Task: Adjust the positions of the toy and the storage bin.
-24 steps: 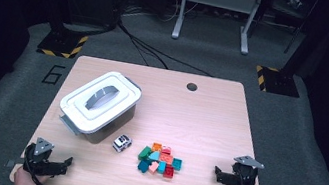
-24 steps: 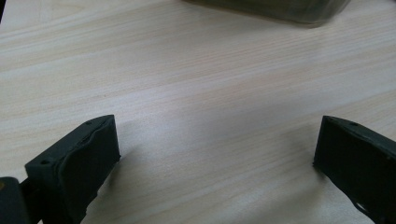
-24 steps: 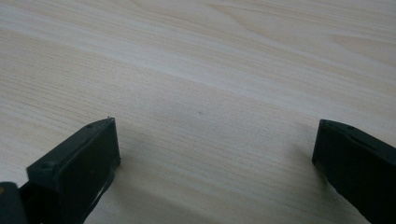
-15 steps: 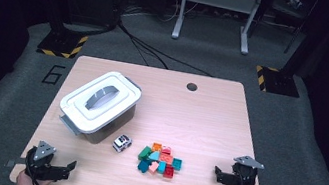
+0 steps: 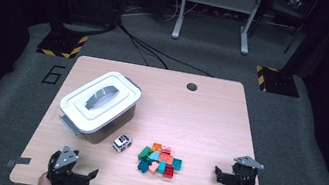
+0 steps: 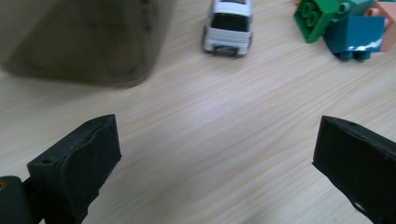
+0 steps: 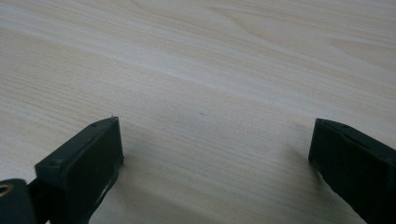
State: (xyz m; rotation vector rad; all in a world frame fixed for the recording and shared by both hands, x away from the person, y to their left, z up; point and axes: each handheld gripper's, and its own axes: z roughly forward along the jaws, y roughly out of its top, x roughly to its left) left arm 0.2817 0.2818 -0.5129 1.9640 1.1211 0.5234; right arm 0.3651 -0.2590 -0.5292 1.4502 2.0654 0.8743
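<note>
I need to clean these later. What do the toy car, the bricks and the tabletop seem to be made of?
Toy car: probably hard plastic, white and glossy, with smooth moulded panels. Bricks: likely moulded plastic, given bright solid colours, round studs and a shiny glint on the teal one. Tabletop: pale wood grain, matte; whether solid wood or laminate cannot be told.

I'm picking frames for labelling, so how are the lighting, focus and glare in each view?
High view: the table is evenly lit, the room around it dark; soft overall. Left gripper view: the bin is a dim blur up close, the toy car is fairly sharp, and there is a glare streak on the teal brick. Right gripper view: wood grain is soft, with faint jaw shadows.
</note>
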